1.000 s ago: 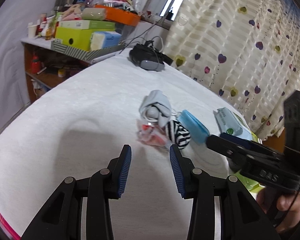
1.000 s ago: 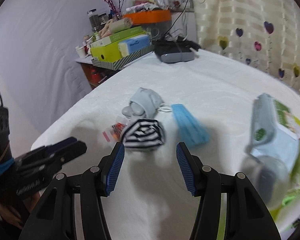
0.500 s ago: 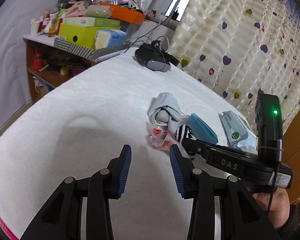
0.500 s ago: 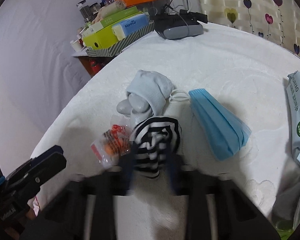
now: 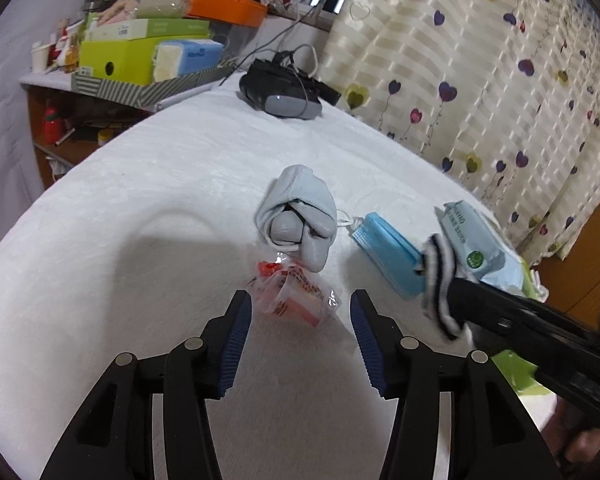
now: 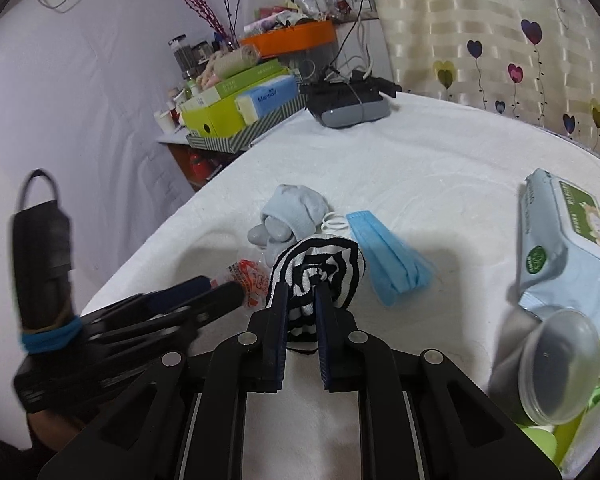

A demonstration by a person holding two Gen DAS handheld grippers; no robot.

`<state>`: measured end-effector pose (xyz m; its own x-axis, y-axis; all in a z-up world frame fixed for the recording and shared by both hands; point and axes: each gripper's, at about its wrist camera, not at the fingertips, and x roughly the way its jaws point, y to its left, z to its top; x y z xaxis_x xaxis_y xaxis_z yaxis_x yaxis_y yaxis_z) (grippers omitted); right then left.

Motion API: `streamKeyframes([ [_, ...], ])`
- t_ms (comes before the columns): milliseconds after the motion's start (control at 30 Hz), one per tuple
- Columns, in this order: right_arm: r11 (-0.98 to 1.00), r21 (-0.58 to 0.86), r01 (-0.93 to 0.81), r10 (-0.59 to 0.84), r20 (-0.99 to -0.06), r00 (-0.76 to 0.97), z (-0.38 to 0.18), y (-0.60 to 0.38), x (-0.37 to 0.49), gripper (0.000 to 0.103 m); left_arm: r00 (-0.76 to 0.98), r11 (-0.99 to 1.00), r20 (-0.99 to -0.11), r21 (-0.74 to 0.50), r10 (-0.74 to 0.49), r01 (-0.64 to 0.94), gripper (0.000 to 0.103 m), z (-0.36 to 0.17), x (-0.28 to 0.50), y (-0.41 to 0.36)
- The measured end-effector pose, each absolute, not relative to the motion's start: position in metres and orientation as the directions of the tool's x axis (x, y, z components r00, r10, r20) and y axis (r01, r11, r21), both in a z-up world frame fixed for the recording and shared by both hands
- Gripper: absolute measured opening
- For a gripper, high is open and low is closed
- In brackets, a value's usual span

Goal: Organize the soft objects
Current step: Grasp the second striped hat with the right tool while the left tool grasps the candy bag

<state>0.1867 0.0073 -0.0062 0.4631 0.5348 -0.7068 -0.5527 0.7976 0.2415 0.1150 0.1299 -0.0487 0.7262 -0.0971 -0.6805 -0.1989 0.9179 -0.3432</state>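
My right gripper (image 6: 301, 294) is shut on a black-and-white striped sock ball (image 6: 318, 266) and holds it off the white bed cover; the ball also shows in the left wrist view (image 5: 440, 276). My left gripper (image 5: 300, 312) is open and empty, just in front of a clear packet with red print (image 5: 292, 294). A pale blue and grey rolled sock (image 5: 300, 216) lies beyond the packet. A folded blue face mask (image 5: 388, 254) lies to its right.
A wet-wipes pack (image 6: 568, 240) and a clear plastic lid (image 6: 556, 364) lie at the right edge on something green. A black and grey device (image 5: 280, 92) with cables sits at the far end of the bed. A cluttered shelf with boxes (image 5: 140, 52) stands far left.
My right gripper closed on the striped sock ball and lifted it to the right, away from the packet. My left gripper moved forward toward the packet and stayed open.
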Motion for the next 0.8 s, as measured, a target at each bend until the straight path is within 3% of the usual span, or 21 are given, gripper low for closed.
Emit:
streamKeyframes([
  [167, 0.798, 0.247, -0.55, 0.541, -0.696, 0.472, -0.002, 0.0, 0.186, 0.013, 0.697, 0.927, -0.714, -0.3, -0.062, -0.225, 0.05, -0.058, 0.13, 0.125],
  [300, 0.8, 0.249, -0.547, 0.542, -0.691, 0.479, -0.001, -0.005, 0.186, 0.013, 0.696, 0.933, -0.717, -0.279, -0.045, -0.227, 0.03, -0.057, 0.131, 0.123],
  [367, 0.799, 0.248, -0.547, 0.543, -0.689, 0.48, -0.001, -0.006, 0.185, 0.013, 0.698, 0.931, -0.714, -0.289, -0.054, -0.224, 0.028, -0.057, 0.129, 0.124],
  [800, 0.795, 0.224, -0.564, 0.554, -0.649, 0.522, 0.022, -0.017, 0.155, 0.013, 0.792, 0.931, -0.608, -0.318, -0.057, -0.177, 0.026, -0.013, 0.075, 0.11],
])
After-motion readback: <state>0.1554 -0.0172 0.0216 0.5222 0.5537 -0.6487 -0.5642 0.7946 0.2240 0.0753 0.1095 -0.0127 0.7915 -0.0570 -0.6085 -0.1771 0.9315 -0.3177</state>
